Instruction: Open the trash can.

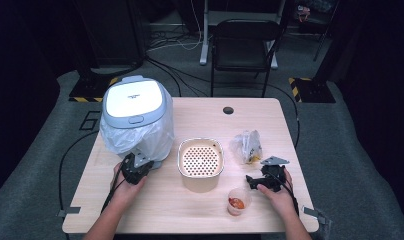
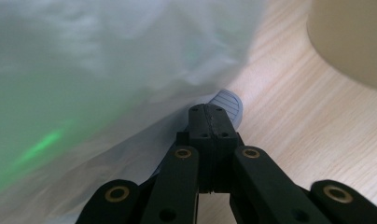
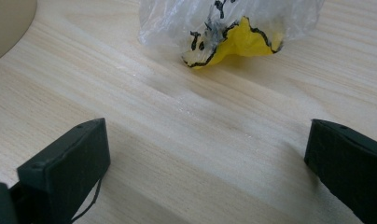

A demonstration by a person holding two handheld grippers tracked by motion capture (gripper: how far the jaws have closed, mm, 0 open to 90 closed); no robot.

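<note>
The left gripper (image 2: 211,119), jaws pressed together, is nosing the bin's plastic liner (image 2: 107,70); the right gripper (image 3: 205,154), spread wide, is facing a crumpled bag (image 3: 233,28).

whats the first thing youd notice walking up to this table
The white lidded bin with a clear plastic liner stands at the table's far left, and the left gripper sits shut right at its base. At the centre is a cream container with a perforated top. On the right, the right gripper stands open between a crumpled clear-and-yellow plastic bag and a small cup of red stuff.
</note>
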